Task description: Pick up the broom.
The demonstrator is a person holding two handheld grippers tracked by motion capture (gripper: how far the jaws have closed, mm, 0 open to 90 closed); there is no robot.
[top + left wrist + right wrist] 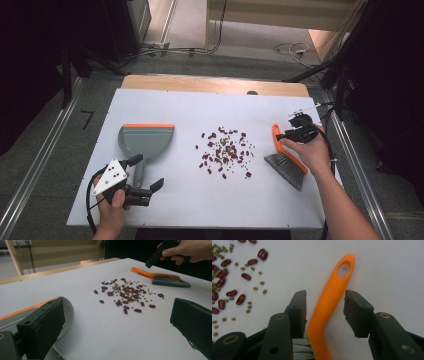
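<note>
Right tool (325,312) spread astride orange brush handle (332,297), left tool (147,172) spread beside dustpan (146,140), beans (225,150) scattered mid-table

I see the white table (210,195) bright and evenly lit from above, while the floor and corners around it stay very dark. Shadows under things are soft and small. My left gripper view looks a bit dim and grainy. In my right gripper view, the near black jaws look blurry.
</note>
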